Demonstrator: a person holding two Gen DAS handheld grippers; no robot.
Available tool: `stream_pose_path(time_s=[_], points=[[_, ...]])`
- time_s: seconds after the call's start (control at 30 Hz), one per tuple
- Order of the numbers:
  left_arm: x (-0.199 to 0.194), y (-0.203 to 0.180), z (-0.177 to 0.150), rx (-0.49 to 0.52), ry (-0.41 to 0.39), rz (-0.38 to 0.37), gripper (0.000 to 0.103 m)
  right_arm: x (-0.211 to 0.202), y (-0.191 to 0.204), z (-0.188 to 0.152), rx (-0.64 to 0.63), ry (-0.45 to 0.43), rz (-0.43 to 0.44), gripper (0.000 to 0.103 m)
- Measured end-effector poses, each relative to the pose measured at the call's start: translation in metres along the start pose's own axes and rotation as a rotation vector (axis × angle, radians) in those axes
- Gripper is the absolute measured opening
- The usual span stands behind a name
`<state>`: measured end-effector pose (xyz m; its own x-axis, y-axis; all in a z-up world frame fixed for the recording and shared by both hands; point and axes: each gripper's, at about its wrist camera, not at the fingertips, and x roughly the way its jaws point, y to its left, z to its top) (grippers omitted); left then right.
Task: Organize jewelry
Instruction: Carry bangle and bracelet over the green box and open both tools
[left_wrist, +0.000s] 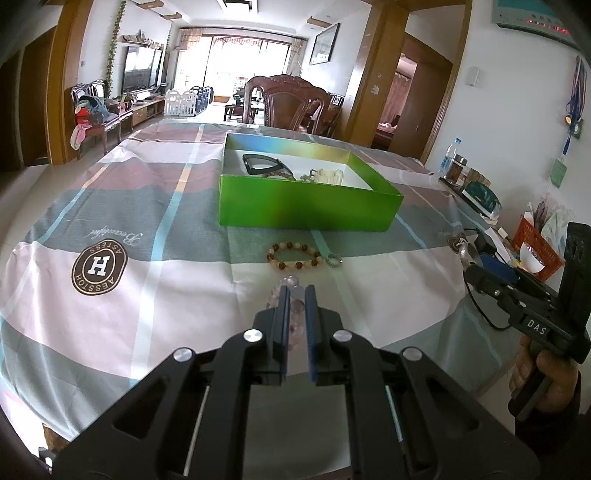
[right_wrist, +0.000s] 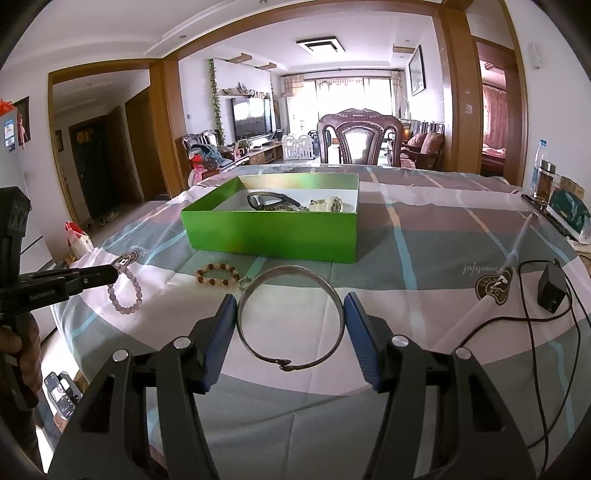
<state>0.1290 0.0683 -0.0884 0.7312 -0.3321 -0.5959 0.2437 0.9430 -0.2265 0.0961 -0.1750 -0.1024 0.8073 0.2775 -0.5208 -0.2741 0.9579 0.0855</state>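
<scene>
My left gripper (left_wrist: 297, 295) is shut on a pale purple bead bracelet (left_wrist: 290, 282). In the right wrist view that bracelet (right_wrist: 125, 310) hangs from the left gripper (right_wrist: 114, 273) just above the tablecloth. My right gripper (right_wrist: 291, 306) holds a silver bangle (right_wrist: 295, 268), with both blue pads against its sides. It shows in the left wrist view as the right gripper (left_wrist: 467, 260) at the table's right edge. A brown-and-cream bead bracelet (left_wrist: 293, 254) (right_wrist: 218, 275) and a small ring (left_wrist: 334, 260) (right_wrist: 245, 282) lie before the green box (left_wrist: 310, 206) (right_wrist: 269, 236), which holds a black band, dark beads and a cream watch.
A black power adapter (right_wrist: 552, 288) with a looping cable lies on the table at the right. Bottles (right_wrist: 541, 166) and an orange basket (left_wrist: 539, 243) stand beyond the right edge. A carved wooden chair (right_wrist: 358, 140) stands behind the table. The checked tablecloth (left_wrist: 110, 206) covers the whole top.
</scene>
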Motion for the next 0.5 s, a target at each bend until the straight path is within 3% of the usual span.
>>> stream_pose_path(time_s=[0.33, 0.5], points=[[0.003, 0.000, 0.000, 0.007, 0.002, -0.004, 0.008, 0.004, -0.002, 0.001, 0.001, 0.001, 0.004, 0.059], [-0.001, -0.007, 0.032, 0.055, -0.039, -0.010, 0.008, 0.005, -0.002, 0.033, -0.032, -0.051, 0.014, 0.059]])
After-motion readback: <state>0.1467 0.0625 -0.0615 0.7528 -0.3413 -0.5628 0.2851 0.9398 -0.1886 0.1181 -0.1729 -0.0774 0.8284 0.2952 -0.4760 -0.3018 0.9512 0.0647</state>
